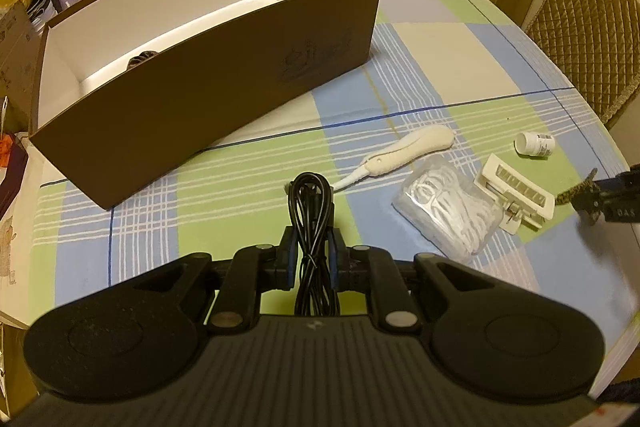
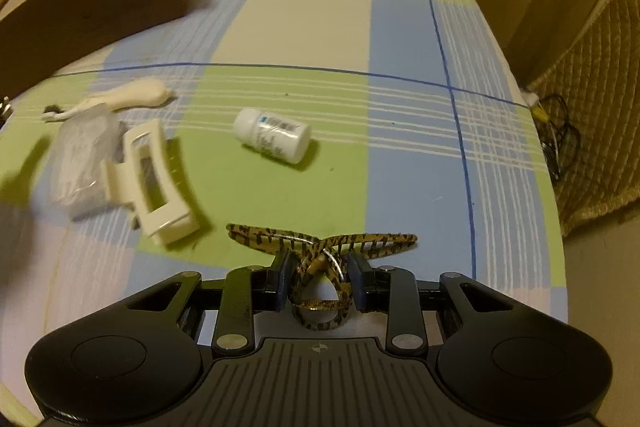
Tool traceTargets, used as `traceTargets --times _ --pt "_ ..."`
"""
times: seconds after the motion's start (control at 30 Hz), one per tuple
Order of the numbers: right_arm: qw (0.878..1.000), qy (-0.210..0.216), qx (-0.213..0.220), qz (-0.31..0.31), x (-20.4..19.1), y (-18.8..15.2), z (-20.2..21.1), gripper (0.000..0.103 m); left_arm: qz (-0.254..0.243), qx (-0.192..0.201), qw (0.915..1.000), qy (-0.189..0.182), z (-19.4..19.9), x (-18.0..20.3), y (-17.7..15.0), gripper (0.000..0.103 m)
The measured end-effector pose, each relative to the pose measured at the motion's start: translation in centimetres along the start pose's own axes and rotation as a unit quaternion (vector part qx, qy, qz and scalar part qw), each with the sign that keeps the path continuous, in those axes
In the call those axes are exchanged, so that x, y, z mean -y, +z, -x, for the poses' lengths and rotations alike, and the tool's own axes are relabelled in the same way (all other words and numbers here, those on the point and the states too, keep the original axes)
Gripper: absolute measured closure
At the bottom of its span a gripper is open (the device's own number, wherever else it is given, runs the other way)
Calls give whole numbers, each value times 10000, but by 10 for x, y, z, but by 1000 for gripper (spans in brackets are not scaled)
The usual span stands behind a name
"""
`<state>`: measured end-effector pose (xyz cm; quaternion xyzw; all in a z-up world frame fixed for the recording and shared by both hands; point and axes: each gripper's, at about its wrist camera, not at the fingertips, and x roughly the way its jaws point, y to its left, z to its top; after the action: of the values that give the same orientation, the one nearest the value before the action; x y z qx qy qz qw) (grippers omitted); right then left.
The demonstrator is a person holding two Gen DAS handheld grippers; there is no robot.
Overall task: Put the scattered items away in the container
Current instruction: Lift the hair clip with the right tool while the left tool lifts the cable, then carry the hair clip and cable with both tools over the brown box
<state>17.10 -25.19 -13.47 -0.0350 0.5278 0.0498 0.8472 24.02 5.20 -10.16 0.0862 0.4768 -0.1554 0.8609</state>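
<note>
The left hand-held gripper (image 1: 312,251) is closed on a bundle of black cable (image 1: 311,211), which runs up the lower middle of the left wrist view between the two pads. The right hand-held gripper (image 2: 320,275) is closed on a leopard-print hair claw (image 2: 320,247), gripped at its looped handles at the bottom centre of the right wrist view, its toothed wings spread to either side.

Outward from the left one, the brown box (image 1: 224,75) fills the upper left of the frame, open at the top, white inside; one small dark thing (image 1: 142,59) peeks over its near wall, too hidden to name. So the tidying looks barely begun: perhaps one item in, two in hand, and four lying on the checked cloth of the surface (image 1: 440,39). Those are a cream-handled brush (image 1: 404,151), a clear packet of small white pieces (image 1: 448,207), a white hair clip (image 1: 516,191) touching the packet, and a small white bottle (image 1: 534,144) on its side, all in the right half of the left view.

Both grippers sit low and point roughly level across the surface. The left one faces the box's long side, near it. The right one is well apart from the box, which shows only in the upper left corner of its view.
</note>
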Motion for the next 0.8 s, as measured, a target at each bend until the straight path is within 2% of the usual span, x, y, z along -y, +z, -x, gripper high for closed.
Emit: traceTargets --times 0.53,0.8 --pt "9978 356 537 119 -11 -4 36 76 -67 57 9999 -53 4 3 1 91" --pt "9954 478 807 206 -19 9 57 76 -57 93 9999 -45 6 2 1 91"
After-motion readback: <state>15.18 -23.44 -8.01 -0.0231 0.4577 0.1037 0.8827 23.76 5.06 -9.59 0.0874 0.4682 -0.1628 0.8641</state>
